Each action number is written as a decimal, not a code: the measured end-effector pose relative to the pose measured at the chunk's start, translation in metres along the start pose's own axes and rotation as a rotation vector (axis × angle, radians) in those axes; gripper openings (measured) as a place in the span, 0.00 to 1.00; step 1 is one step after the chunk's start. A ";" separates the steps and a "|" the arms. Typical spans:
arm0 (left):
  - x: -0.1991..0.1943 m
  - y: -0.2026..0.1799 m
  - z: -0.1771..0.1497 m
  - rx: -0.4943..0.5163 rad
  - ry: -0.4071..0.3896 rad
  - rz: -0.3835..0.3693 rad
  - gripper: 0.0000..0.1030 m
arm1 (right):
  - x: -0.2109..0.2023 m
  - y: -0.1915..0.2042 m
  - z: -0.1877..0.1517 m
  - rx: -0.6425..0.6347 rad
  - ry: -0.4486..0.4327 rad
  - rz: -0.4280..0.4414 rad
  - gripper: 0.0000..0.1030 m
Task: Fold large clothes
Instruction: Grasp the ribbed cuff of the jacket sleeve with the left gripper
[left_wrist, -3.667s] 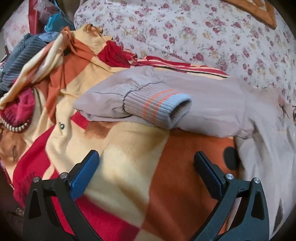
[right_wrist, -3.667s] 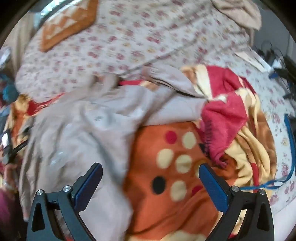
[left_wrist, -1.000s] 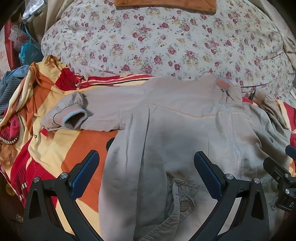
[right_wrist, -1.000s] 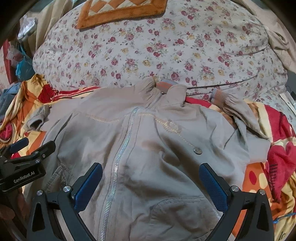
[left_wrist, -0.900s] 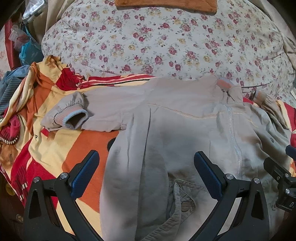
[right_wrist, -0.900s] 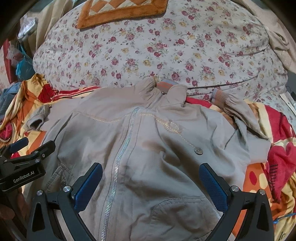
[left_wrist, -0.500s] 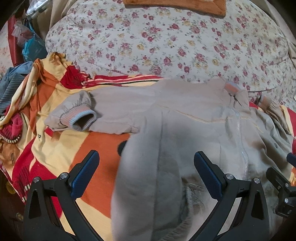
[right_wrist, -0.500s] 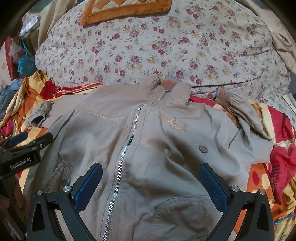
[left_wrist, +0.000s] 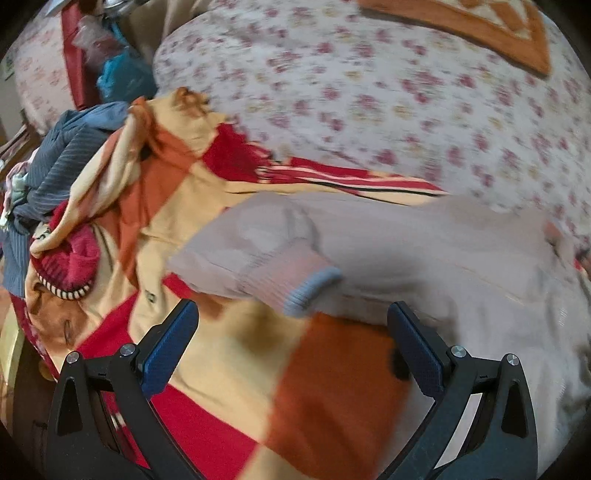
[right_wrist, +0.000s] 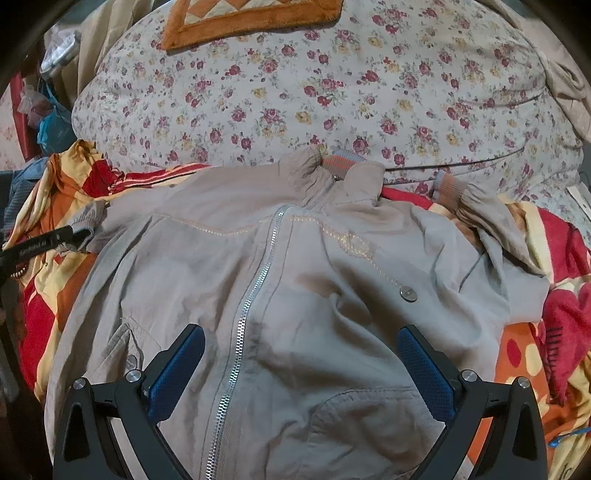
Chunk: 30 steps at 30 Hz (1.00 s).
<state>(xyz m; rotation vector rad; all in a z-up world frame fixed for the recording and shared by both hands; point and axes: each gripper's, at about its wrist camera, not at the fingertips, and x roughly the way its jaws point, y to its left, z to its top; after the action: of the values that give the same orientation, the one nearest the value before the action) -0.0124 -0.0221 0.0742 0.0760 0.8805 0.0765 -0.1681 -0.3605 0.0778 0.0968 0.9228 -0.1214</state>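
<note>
Left gripper (left_wrist: 291, 345): jaws spread wide, holding nothing; it hovers over the patterned blanket (left_wrist: 229, 369).
Right gripper (right_wrist: 301, 363): jaws spread wide, gripping nothing; it hangs above the lower front of the jacket.
Jacket (right_wrist: 295, 295): beige, lying front-up and spread flat on the blanket, zip (right_wrist: 251, 295) closed and running away between the right gripper's fingers towards the collar (right_wrist: 341, 166).
Left sleeve cuff (left_wrist: 295, 284): ribbed, blue-edged, straight ahead of the left gripper, just beyond its fingertips; this view is motion-blurred.
Other sleeve (right_wrist: 476, 214): bunched ahead and to the right of the right gripper, its cuff near the collar.
Floral bedding (right_wrist: 332, 92): beyond the collar, far ahead of both grippers.
Clothes pile (left_wrist: 55, 166): far left of the left gripper.
</note>
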 end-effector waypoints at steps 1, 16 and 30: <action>0.006 0.006 0.002 -0.008 0.007 0.003 0.99 | 0.001 0.000 -0.001 0.002 0.005 0.003 1.00; 0.060 0.025 0.022 -0.084 0.086 -0.092 0.33 | 0.014 0.002 -0.008 -0.016 0.054 0.025 1.00; -0.052 -0.046 0.059 -0.149 0.038 -0.503 0.29 | -0.001 -0.025 -0.013 0.059 0.018 0.046 1.00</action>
<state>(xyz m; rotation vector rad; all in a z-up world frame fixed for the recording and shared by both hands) 0.0020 -0.0746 0.1474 -0.2871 0.9073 -0.3272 -0.1828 -0.3837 0.0699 0.1741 0.9349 -0.1053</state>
